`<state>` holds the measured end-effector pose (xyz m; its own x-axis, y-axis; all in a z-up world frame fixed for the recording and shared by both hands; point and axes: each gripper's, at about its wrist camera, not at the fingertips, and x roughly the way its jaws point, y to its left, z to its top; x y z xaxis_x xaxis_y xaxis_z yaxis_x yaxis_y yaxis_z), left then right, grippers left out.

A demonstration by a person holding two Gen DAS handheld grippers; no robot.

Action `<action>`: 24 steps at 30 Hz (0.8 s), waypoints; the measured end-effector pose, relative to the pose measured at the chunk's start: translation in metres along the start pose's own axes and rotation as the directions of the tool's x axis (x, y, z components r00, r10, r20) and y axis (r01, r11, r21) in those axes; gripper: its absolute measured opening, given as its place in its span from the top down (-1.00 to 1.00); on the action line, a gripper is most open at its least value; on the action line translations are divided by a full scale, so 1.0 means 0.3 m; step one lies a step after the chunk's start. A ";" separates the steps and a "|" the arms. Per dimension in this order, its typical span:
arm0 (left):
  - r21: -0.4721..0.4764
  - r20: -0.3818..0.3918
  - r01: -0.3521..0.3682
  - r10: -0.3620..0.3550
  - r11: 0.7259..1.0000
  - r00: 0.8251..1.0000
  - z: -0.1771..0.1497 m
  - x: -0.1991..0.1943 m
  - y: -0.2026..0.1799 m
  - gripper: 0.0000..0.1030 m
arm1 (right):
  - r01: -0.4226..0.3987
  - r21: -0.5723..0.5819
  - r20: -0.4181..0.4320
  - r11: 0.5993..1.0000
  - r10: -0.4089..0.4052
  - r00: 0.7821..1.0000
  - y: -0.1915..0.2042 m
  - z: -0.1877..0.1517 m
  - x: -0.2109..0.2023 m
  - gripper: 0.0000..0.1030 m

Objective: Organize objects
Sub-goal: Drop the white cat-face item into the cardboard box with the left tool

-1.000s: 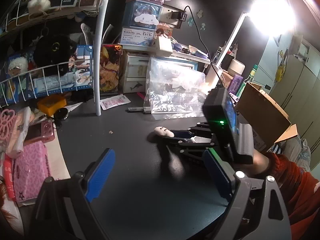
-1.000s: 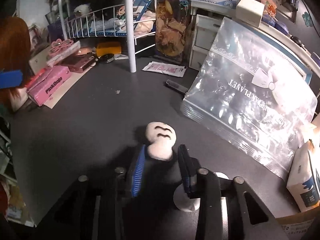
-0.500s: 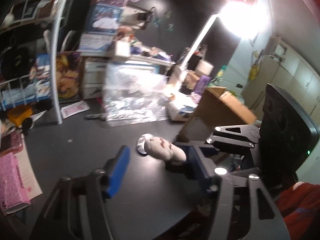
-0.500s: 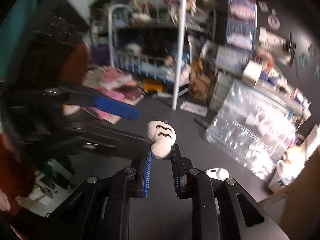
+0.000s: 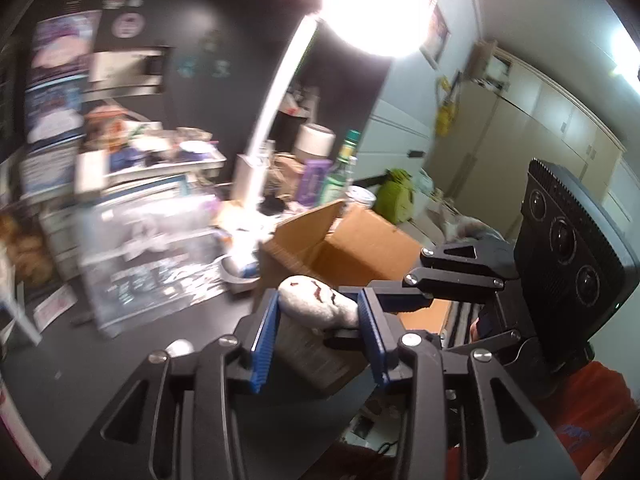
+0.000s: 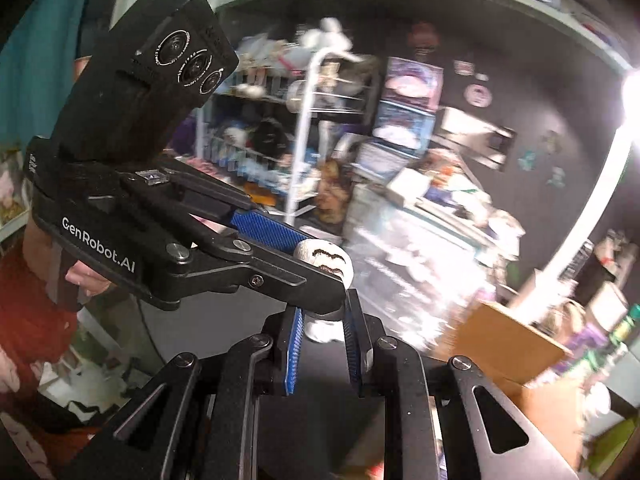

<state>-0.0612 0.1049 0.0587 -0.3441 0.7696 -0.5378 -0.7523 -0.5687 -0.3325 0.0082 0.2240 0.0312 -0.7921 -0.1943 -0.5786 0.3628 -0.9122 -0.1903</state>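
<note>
The black desk runs below everything, and the open cardboard box stands on it by the bright lamp. In front of the box, lifted clear of the desk, both tools meet. The right gripper is clamped on the lower end of a small white plush figure with dark stitched marks. The left gripper has its blue pads on either side of the toy's head, close against it or nearly so; whether it is truly squeezing I cannot tell.

To my eye this is a handover in mid-air. If the right lets go before the left has bitten, the soft toy could slip out and drop to the desk. If both pull, it could twist loose.

The background is motion-smeared, so shelf items are unreadable. The toy's lower end is hidden between the right pads.
</note>
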 end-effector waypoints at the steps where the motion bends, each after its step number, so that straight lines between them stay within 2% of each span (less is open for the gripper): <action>1: 0.005 -0.014 0.014 -0.014 1.000 1.000 0.022 0.032 -0.013 0.28 | 0.010 0.014 -0.014 1.000 -0.010 1.000 -0.034 -0.008 -0.015 0.72; 7: 0.003 -0.124 0.075 -0.074 0.997 0.989 0.130 0.238 -0.069 0.28 | 0.052 0.099 -0.137 0.994 -0.038 0.990 -0.234 -0.058 -0.063 0.72; 11: 0.004 -0.181 0.053 -0.051 0.999 0.982 0.161 0.332 -0.089 0.27 | 0.063 0.118 -0.206 0.991 -0.038 0.978 -0.321 -0.083 -0.051 0.72; 12: 0.010 -0.197 0.031 -0.028 0.999 0.980 0.166 0.350 -0.094 0.17 | 0.073 0.112 -0.225 0.991 -0.047 0.973 -0.334 -0.087 -0.044 0.71; 13: 0.018 -0.207 0.006 -0.002 1.000 0.978 0.171 0.361 -0.098 -0.05 | 0.086 0.102 -0.244 0.991 -0.058 0.968 -0.344 -0.089 -0.035 0.68; 15: 0.041 -0.202 -0.022 0.030 0.999 0.979 0.182 0.361 -0.113 -0.33 | 0.143 0.063 -0.279 0.988 -0.120 0.953 -0.358 -0.096 -0.023 0.45; 17: 0.063 -0.182 -0.023 0.034 0.998 0.983 0.189 0.339 -0.123 -0.36 | 0.180 0.038 -0.279 0.983 -0.163 0.946 -0.368 -0.101 -0.027 0.20; 20: 0.076 -0.150 -0.039 0.050 0.996 0.987 0.191 0.298 -0.116 -0.57 | 0.181 0.050 -0.275 0.982 -0.161 0.948 -0.383 -0.106 -0.041 0.20; 24: 0.086 -0.120 -0.075 0.085 0.993 0.989 0.183 0.237 -0.092 -0.58 | 0.191 0.038 -0.270 0.981 -0.174 0.947 -0.374 -0.100 -0.039 0.20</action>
<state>-0.0958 0.1913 0.0722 -0.3368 0.6779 -0.6534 -0.7700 -0.5977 -0.2233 -0.0086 0.3395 0.0356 -0.6806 0.0726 -0.7290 0.1856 -0.9455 -0.2674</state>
